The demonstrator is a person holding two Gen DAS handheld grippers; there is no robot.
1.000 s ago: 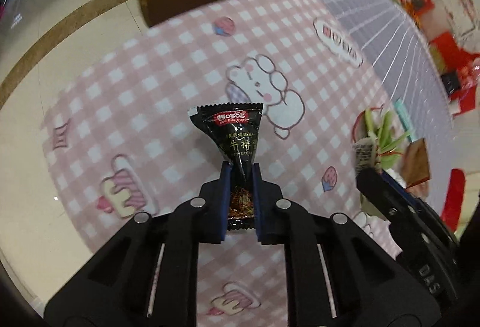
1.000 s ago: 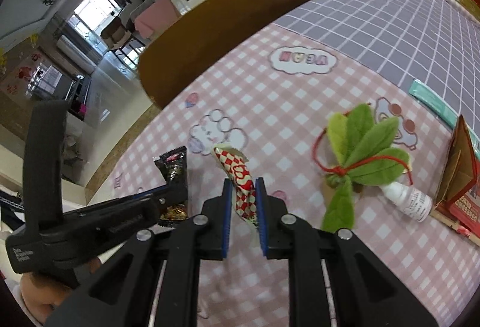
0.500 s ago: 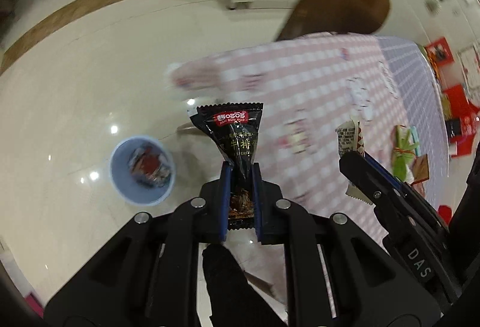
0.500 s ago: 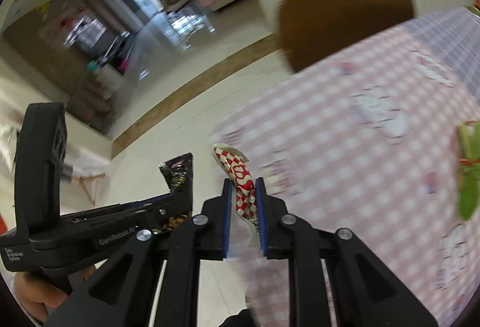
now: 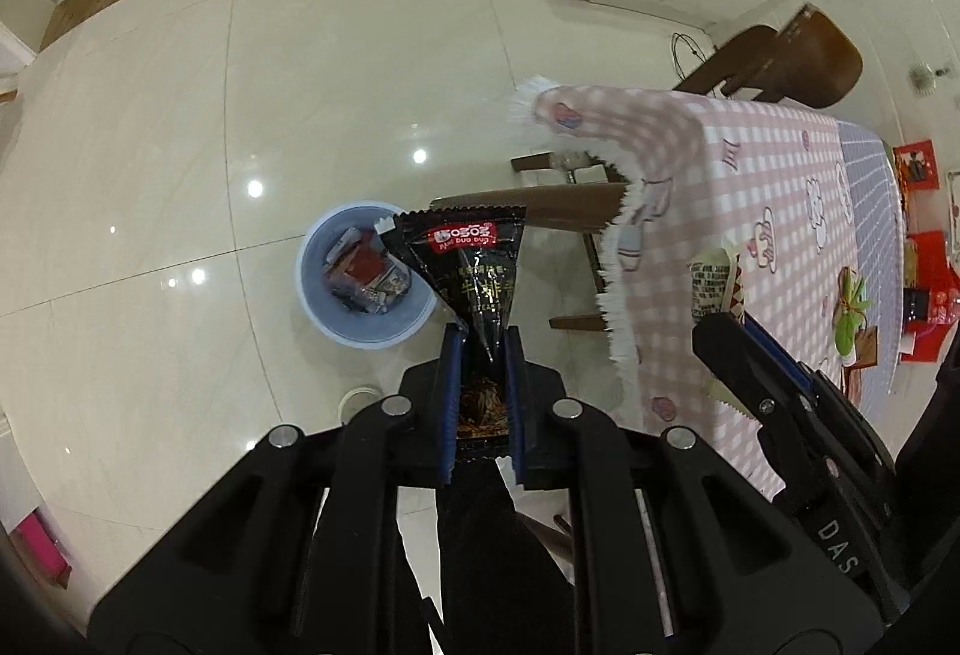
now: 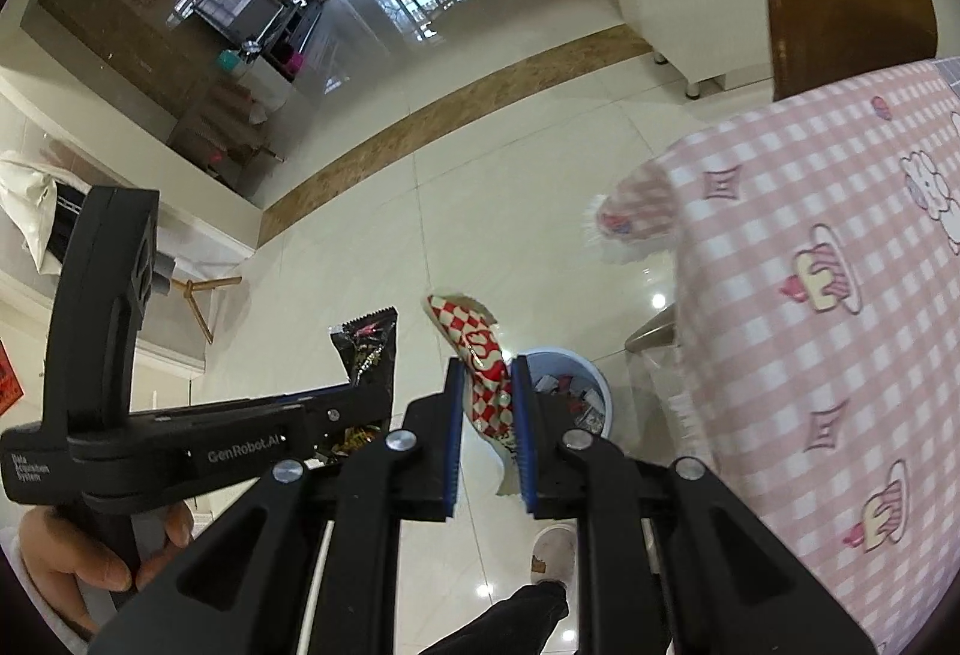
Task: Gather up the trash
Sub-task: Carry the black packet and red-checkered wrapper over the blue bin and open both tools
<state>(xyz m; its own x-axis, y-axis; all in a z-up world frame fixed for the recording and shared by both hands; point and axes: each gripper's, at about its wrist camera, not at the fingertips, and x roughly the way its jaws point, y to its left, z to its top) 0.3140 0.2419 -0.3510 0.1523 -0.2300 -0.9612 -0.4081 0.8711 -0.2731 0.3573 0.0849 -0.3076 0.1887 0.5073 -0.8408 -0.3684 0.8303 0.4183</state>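
— Start on your left. What did that side have?

— My left gripper (image 5: 480, 391) was clamped on the narrow lower end of a black snack packet (image 5: 480, 271), a glossy pouch with a red label across its wide top, sticking straight out beyond my fingers. Down on the tiled floor (image 5: 180, 114), the blue bin (image 5: 318, 307) sat a little to the left of the packet, with wrappers already in it.

— And to the right?

— My right gripper (image 6: 486, 409) was pinched shut on a red-and-white checked wrapper (image 6: 474, 349), crumpled and curled at its tip. From that camera the bin (image 6: 591, 385) peeked out just behind my fingers. The pink checked tablecloth (image 6: 810, 295) hung further right.

— What worried you?

— I judged that neither piece hung squarely over the bin's mouth. The black packet looked off toward the rim on one side, so letting go there could bounce it off the edge onto the tiles. The checked wrapper is light and bent; dropped from that height, it could flutter wide. The two grippers were also near each other, so they might knock together.
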